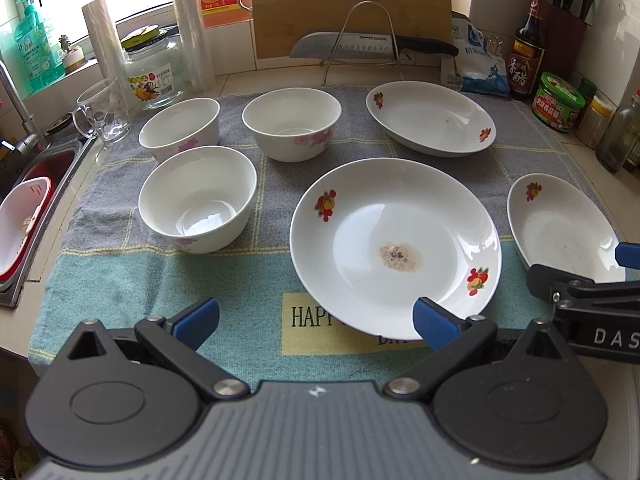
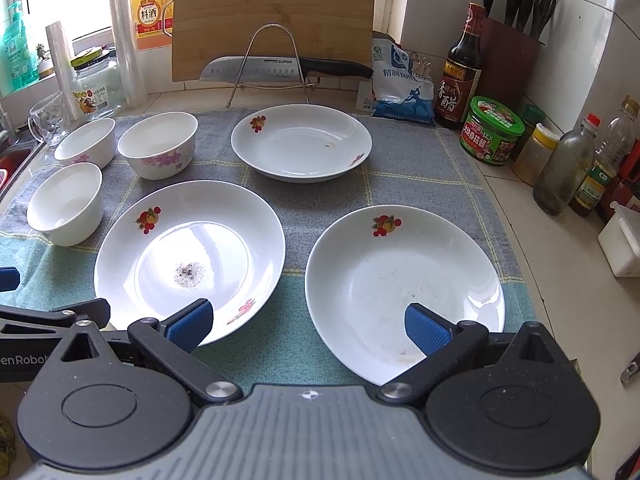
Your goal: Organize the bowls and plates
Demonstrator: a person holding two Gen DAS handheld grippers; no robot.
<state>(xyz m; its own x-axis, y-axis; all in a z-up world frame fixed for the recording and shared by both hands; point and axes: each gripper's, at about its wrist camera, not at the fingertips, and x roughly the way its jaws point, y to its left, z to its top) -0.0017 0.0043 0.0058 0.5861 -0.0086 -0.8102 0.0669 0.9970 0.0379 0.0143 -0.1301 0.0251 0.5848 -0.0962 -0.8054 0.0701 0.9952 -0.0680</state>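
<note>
Your biggest risk is with the three shallow white ceramic plates with fruit prints: the one with a dark residue spot (image 1: 394, 252), the one to its right (image 2: 404, 288) and the far one (image 2: 302, 142) all lie flat and apart on the grey and teal checked towel (image 1: 120, 276) that covers the surface, so a rim is hard to get under, and smooth glazed china may slip from a shallow pinch and chip. The three white round bowls with pink flowers (image 1: 198, 196) stand close together on the left; if you reach for one with wide jaws, you may knock its neighbour. Both the left gripper (image 1: 316, 322) and the right gripper (image 2: 306, 324) have the jaws spread wide and hold nothing. Behind, a large steel knife (image 2: 256, 68) rests in a wire rack before a bamboo cutting board (image 2: 272, 12), and a clear glass mug (image 1: 102, 110) stands near the sink edge, so keep your lifts low and short.
</note>
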